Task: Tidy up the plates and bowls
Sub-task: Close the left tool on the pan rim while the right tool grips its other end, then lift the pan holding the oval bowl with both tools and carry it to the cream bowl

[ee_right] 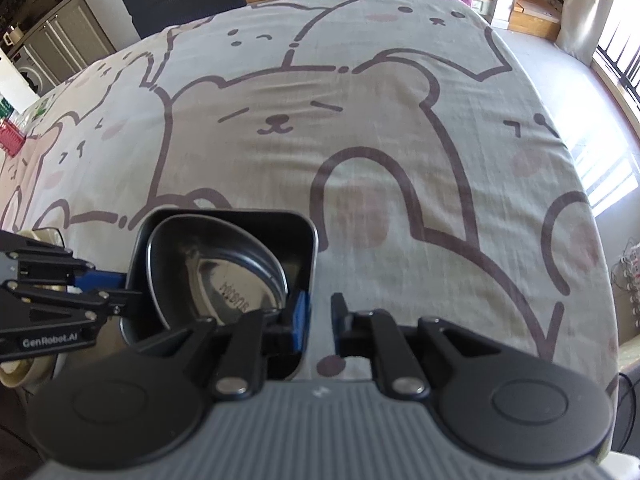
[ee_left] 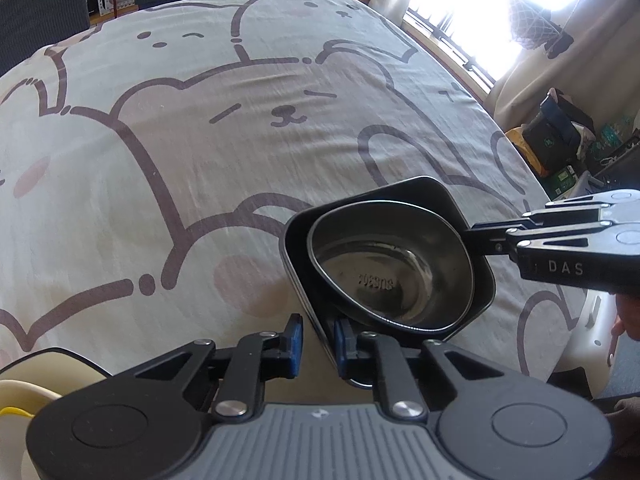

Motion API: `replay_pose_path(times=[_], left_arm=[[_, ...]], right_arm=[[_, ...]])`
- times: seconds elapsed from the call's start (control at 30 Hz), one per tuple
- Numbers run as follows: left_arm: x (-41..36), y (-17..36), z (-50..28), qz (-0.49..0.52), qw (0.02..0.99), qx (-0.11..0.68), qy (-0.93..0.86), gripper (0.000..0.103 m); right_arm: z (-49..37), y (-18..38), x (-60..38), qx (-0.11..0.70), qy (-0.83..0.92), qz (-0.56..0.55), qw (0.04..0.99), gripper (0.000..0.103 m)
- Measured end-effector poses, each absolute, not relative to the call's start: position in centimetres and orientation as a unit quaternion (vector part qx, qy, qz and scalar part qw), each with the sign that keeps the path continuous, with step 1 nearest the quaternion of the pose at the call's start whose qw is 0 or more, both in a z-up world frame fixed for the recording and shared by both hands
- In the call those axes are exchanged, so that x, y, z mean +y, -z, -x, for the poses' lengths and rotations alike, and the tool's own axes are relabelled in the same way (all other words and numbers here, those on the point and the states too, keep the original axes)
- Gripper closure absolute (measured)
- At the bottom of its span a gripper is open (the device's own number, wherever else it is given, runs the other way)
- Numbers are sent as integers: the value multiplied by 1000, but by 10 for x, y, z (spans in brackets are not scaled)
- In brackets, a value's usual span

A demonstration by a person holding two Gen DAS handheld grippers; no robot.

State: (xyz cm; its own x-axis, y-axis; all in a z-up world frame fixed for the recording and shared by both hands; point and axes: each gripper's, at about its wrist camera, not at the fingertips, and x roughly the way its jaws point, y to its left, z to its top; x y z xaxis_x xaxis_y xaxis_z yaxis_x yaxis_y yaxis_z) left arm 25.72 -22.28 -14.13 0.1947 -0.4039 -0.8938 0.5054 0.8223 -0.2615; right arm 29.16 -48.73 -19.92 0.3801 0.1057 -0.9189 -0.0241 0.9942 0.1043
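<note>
The left gripper (ee_left: pixel 318 340) has its 2 blue pads clamped on the near-left rim of a dark square tray (ee_left: pixel 476 216), the rim passing between them. The right gripper (ee_right: pixel 320 320) grips the tray's opposite wall: its left pad sits inside the tray, its right pad outside over the cloth, jaws nearly together.

Inside the square tray (ee_right: pixel 308 236) lies 1 round steel bowl (ee_left: pixel 392 268), tilted, its far rim riding up against the tray wall. The bowl (ee_right: pixel 236 276) holds nothing; embossed lettering marks its bottom, too blurred to read surely.

The tray sits at the near edge of a table covered by a bear-print tablecloth (ee_left: pixel 180 140), bare beyond it.

A cream dish (ee_left: pixel 16 396) shows at the near left, cut off by the frame and partly hidden behind the gripper; its contents cannot be made out. The tray's near corner is hidden by the gripper bodies.
</note>
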Motion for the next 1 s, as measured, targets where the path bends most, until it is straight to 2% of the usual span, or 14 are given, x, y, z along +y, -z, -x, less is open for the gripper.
replay_pose_path(times=[0.27,0.4,0.6,1.0], left_arm=[[-220,145,-260,-29,771,564,293,84],[-219,145,-259,-14,775,563,288,87],[-217,146,-260,10,779,564,274,89],[-210,150,-260,58,762,595,248,89]], right_arm=[[-292,207,-497,554,-58,-59,829,88],[-291,212,-500,550,-68,-70,829,88],[-289,218,-490,551,-73,-39,830,91],[-286,217,-492,539,-63,-47,839,90]])
